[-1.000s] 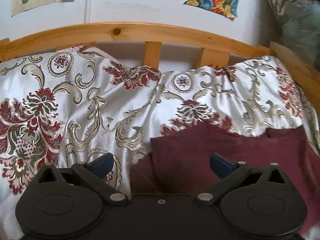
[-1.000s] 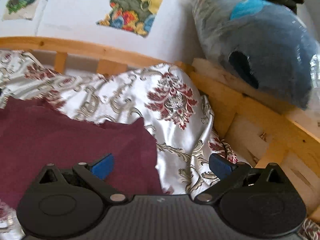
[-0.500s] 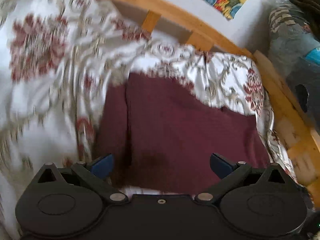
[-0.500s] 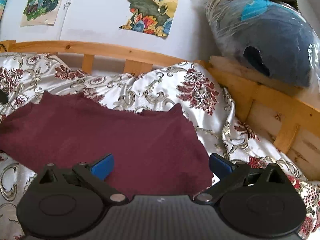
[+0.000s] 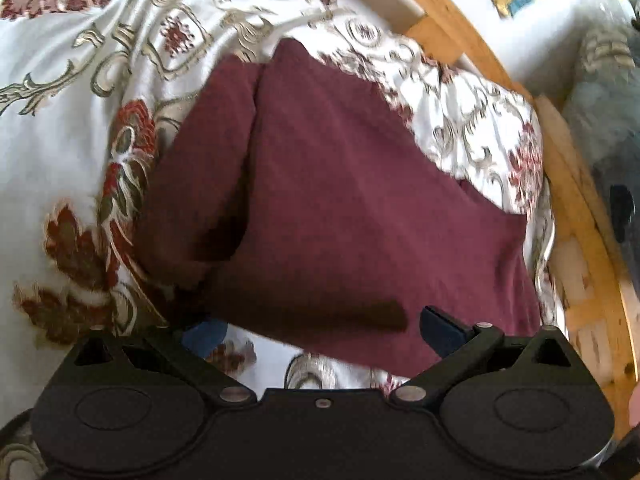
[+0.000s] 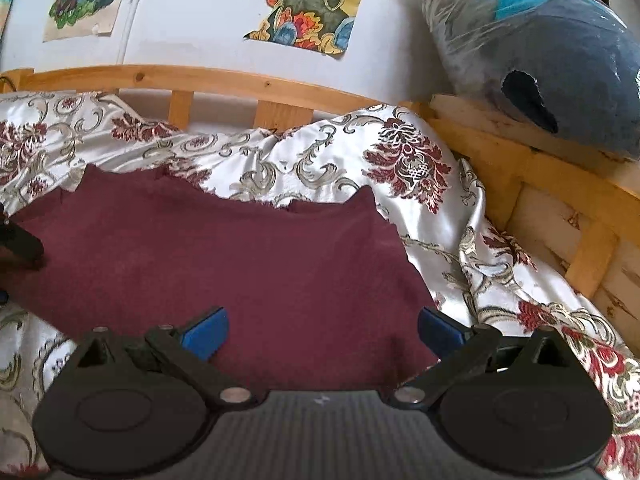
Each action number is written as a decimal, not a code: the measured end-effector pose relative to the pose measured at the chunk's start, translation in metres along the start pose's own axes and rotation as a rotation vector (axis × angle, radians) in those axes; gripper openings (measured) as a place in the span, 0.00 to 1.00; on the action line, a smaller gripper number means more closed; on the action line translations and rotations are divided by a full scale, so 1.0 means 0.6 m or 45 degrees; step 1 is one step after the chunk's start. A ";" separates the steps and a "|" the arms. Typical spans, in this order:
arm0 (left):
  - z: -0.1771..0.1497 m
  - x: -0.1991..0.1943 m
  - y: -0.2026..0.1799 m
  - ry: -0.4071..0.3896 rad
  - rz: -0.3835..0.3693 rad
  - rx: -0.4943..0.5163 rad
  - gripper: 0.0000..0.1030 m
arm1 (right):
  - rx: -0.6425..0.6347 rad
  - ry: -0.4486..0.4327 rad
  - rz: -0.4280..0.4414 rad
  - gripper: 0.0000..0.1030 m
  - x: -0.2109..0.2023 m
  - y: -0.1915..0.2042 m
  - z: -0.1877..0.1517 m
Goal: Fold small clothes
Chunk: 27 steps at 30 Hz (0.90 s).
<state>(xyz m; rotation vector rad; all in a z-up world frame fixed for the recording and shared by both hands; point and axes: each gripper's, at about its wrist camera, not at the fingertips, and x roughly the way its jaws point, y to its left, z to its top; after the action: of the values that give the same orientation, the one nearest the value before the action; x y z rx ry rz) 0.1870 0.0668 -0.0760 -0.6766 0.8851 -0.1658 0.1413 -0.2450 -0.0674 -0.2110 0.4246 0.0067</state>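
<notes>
A dark maroon garment (image 5: pixel 340 200) lies flat on a white floral bedspread (image 5: pixel 60 160), with one side folded over at the left. It also shows in the right wrist view (image 6: pixel 224 264). My left gripper (image 5: pixel 320 332) is open and empty, just above the garment's near edge. My right gripper (image 6: pixel 320 332) is open and empty, over the garment's near right corner. Part of the left gripper (image 6: pixel 16 240) shows at the left edge of the right wrist view.
A wooden bed rail (image 6: pixel 200 80) runs along the back and down the right side (image 6: pixel 560 184). A plastic-wrapped blue bundle (image 6: pixel 560 52) sits on the right rail. Posters (image 6: pixel 312 4) hang on the white wall.
Both grippers have pulled back and risen. The left view now looks down on the whole garment; the right view shows more of its near edge. Both stay open.
</notes>
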 end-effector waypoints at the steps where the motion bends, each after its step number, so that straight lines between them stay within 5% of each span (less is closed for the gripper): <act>1: 0.000 0.003 0.001 -0.022 -0.002 -0.022 0.99 | 0.006 -0.003 0.005 1.00 0.004 0.002 0.003; 8: -0.004 -0.002 0.022 -0.177 -0.012 -0.124 0.99 | 0.033 -0.005 0.132 1.00 0.031 0.045 0.016; 13: -0.014 -0.005 0.035 -0.267 -0.025 -0.173 0.99 | -0.085 -0.007 0.121 1.00 0.047 0.090 0.005; 27: -0.012 -0.007 0.038 -0.255 -0.009 -0.192 0.95 | -0.140 0.007 0.066 1.00 0.055 0.118 -0.024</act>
<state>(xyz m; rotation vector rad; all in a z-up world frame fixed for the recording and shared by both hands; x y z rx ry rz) 0.1757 0.0826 -0.0905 -0.8218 0.7074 -0.0366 0.1619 -0.1797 -0.1079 -0.3085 0.4353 0.0804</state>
